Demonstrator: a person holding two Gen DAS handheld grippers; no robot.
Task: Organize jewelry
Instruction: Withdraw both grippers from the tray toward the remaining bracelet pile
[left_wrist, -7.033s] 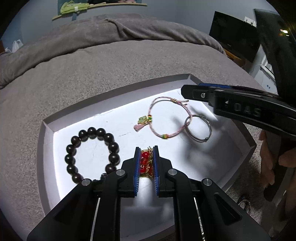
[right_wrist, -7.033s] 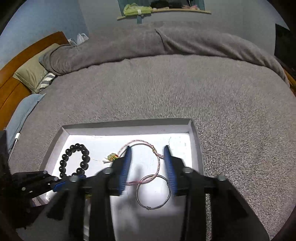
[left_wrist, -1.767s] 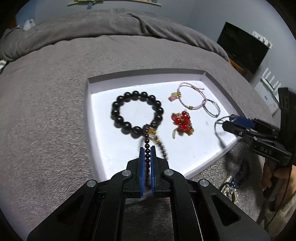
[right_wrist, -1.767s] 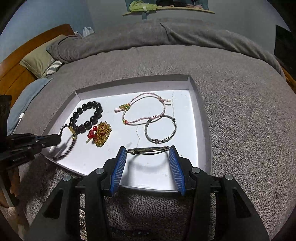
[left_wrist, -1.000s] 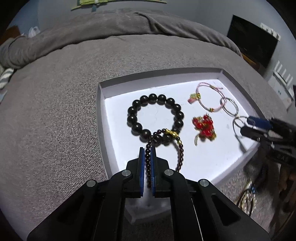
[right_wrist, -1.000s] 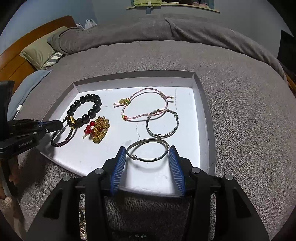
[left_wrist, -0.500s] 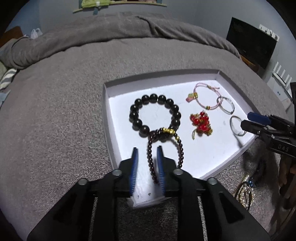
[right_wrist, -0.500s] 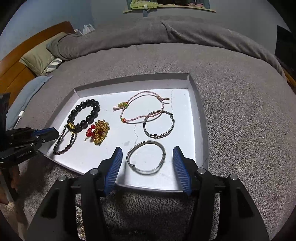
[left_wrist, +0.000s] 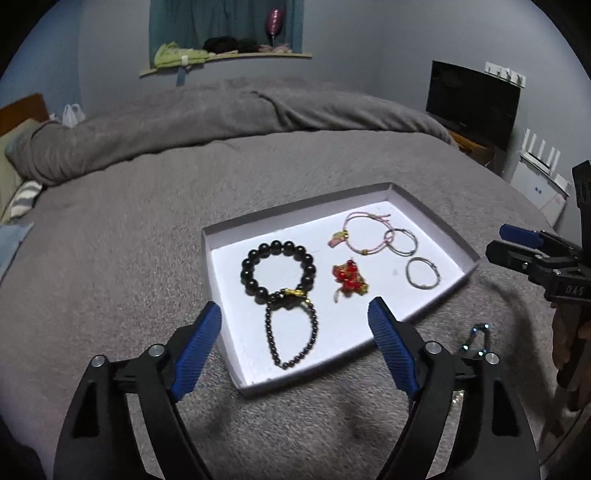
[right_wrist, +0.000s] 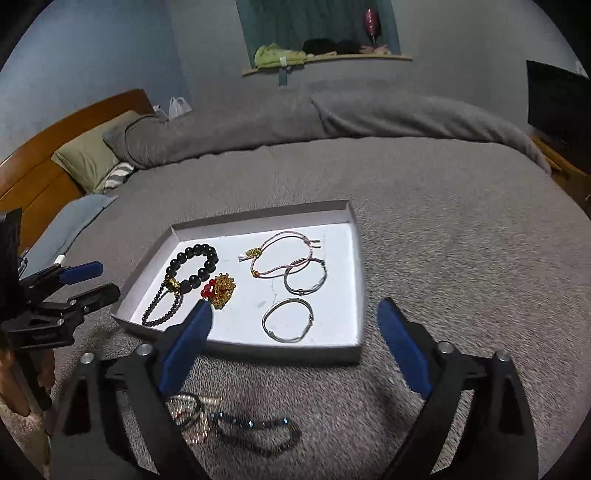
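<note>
Both tongs hang over the near edge of the white tray (right_wrist: 360, 280) on the grey bed (right_wrist: 461, 229). The left tongs (left_wrist: 295, 325) have just been opening and stand wide apart, empty, the small dark bead string (left_wrist: 291, 332) lying in the tray beyond them. The right tongs (right_wrist: 295, 325) have just spread wide too, the silver bangle (right_wrist: 288, 320) lying free in the tray. More jewelry (right_wrist: 255, 430) sits on the blanket outside.

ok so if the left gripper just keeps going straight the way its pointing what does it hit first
Probably the small dark bead bracelet at the near end of the white tray; it lies centred between the open left gripper fingers. Depth is unclear, so the tray's near rim could come first.
</note>
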